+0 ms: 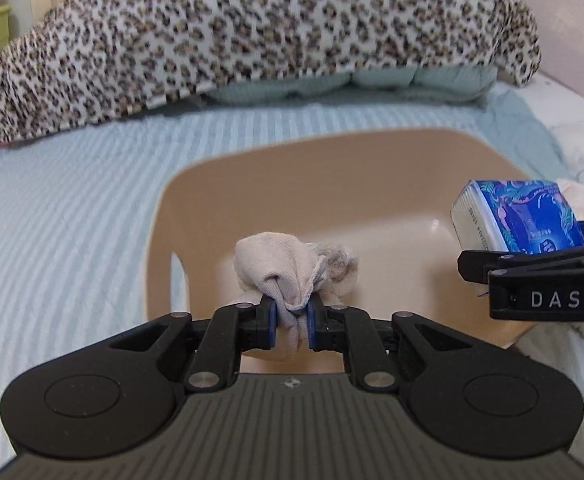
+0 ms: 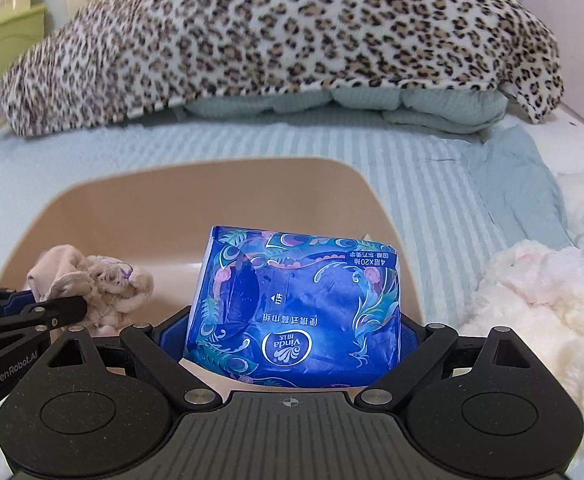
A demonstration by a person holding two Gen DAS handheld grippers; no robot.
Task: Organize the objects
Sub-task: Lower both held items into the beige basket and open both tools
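While over basin (image 1: 195, 200), sock (image 1: 275, 264) gripped, tissues (image 2: 296, 304) gripped

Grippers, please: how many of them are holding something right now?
2. The left gripper clamps a bundled beige cloth; the right gripper grips a blue tissue pack. Both hover over the tan bin.

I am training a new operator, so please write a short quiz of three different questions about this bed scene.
1. True or false: the left gripper is shut on the rolled beige sock.
2. What does the right gripper hold? A) a white plush toy B) a blue Vinda tissue pack C) nothing
3. Fill in: both items hang over the beige plastic ____.

Key: 1 true; 2 B; 3 basin.
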